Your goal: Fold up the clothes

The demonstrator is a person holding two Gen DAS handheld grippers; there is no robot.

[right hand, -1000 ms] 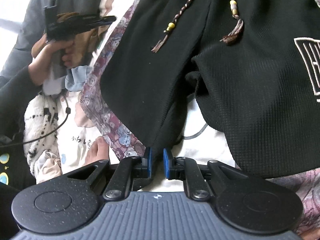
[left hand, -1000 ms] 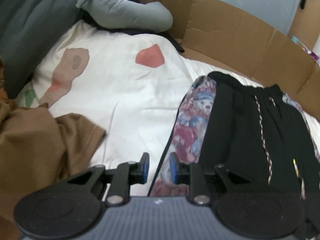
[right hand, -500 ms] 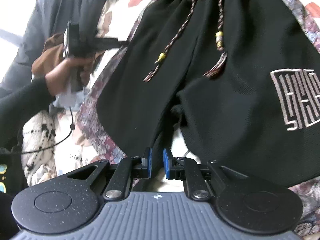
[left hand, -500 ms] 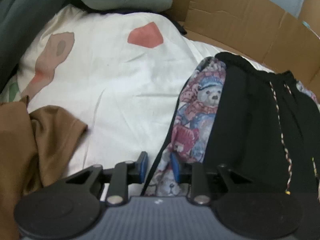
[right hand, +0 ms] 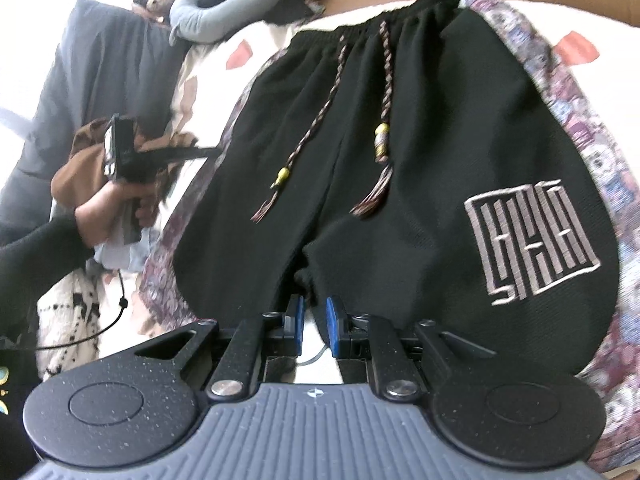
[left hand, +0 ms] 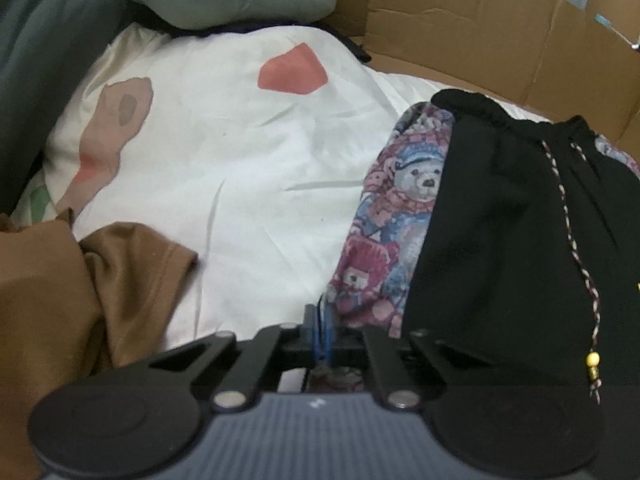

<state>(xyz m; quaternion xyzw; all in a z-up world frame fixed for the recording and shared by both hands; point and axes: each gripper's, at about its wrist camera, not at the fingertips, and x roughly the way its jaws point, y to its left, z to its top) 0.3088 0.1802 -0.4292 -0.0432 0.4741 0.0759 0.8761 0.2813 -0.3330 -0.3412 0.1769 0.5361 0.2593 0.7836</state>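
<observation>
Looking down both cameras, I see the black shorts lying flat on the white sheet, waistband away from me, braided drawstrings with yellow beads trailing down the front, a pale maze-like logo on one leg, teddy-bear print panels down the sides. My left gripper is clenched on the printed side edge. My right gripper sits at the crotch hem, jaws slightly apart; whether they pinch cloth I cannot tell. A brown shirt lies crumpled nearby.

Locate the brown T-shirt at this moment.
In the left wrist view the brown T-shirt lies bunched at the lower left on the white bedsheet, left of the black shorts.
</observation>
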